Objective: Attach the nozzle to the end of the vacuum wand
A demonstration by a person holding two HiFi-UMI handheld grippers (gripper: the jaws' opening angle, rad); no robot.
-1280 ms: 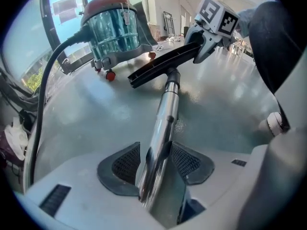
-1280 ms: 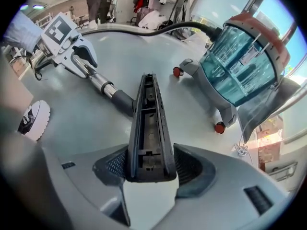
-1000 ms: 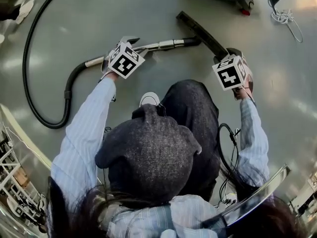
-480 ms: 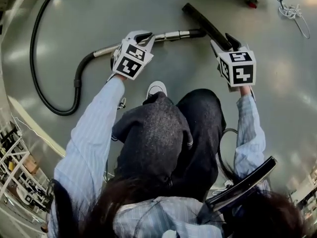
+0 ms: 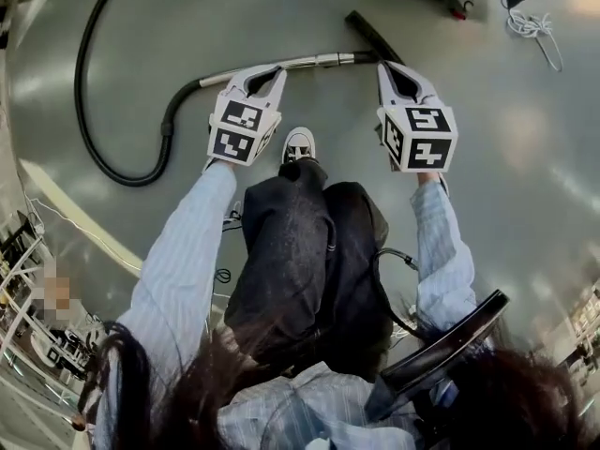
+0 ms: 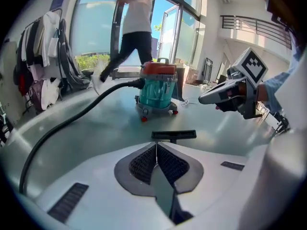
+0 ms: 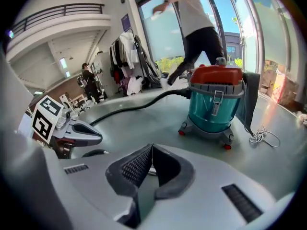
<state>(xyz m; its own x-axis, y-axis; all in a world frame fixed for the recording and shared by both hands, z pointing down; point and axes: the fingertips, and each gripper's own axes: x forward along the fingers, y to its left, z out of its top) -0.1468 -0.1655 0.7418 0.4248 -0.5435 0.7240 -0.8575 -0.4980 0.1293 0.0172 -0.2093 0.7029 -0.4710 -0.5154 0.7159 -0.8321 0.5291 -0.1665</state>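
The metal vacuum wand (image 5: pixel 281 65) lies on the grey floor, and its dark end meets the black nozzle (image 5: pixel 368 32). In the left gripper view the nozzle (image 6: pixel 173 135) shows just beyond the jaw tips. My left gripper (image 5: pixel 275 71) hangs above the wand's middle; its jaws have just been closing and are shut with nothing between them. My right gripper (image 5: pixel 385 67) hovers near the nozzle end; its jaws have also just been closing and are shut and empty. The pads meet in both gripper views, left gripper (image 6: pixel 156 148) and right gripper (image 7: pixel 150 151).
A black hose (image 5: pixel 94 111) loops over the floor on the left. The teal vacuum canister (image 7: pixel 216 102) stands ahead, with a white cord (image 5: pixel 534 28) beside it. A person walks by the glass doors (image 6: pixel 134 28). My own legs and a shoe (image 5: pixel 298 145) are below the grippers.
Both grippers have lifted off the floor, away from the wand and the nozzle, and their jaws have gone from open to shut. The wand and nozzle stay on the floor.
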